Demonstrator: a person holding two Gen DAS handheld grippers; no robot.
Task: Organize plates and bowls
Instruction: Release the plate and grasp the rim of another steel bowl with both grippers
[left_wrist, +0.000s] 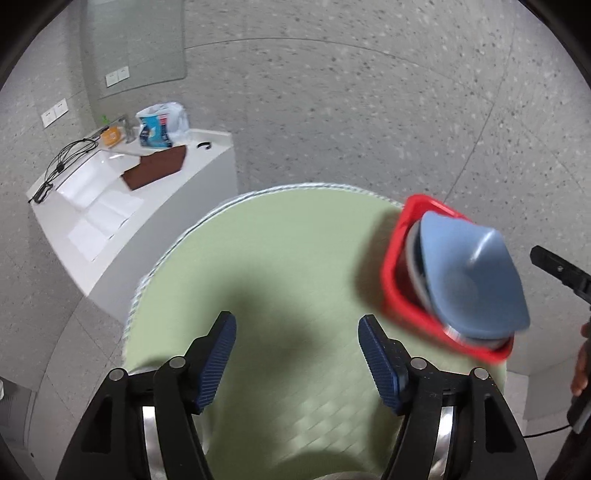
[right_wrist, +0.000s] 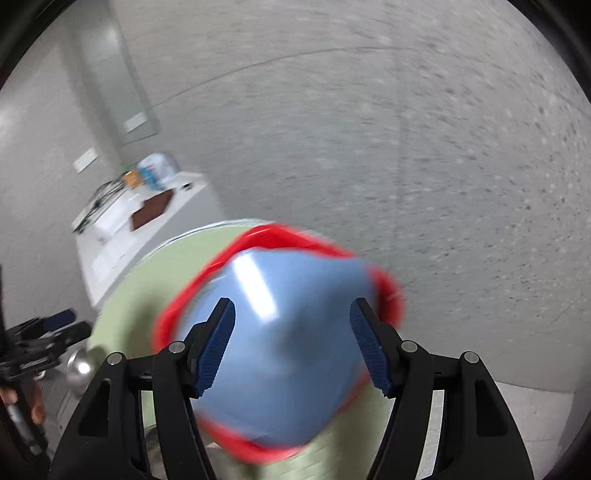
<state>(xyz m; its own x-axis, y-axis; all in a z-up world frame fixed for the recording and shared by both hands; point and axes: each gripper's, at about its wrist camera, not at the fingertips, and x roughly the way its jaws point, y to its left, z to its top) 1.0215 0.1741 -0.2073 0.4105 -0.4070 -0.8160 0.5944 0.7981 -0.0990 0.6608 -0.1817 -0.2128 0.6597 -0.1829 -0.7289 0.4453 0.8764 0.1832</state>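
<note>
A red plastic basket stands on the right side of a round table with a green cloth. A blue squarish plate lies on top of a stack of grey and metal dishes inside it. My left gripper is open and empty above the cloth, left of the basket. My right gripper is open, directly above the blue plate, which fills the red basket. The right wrist view is blurred. I cannot tell whether the fingers touch the plate.
A white counter stands to the left of the table with a brown pad, cables, a tissue pack and papers. A metal bowl shows at the table's left edge in the right wrist view. Speckled grey floor surrounds the table.
</note>
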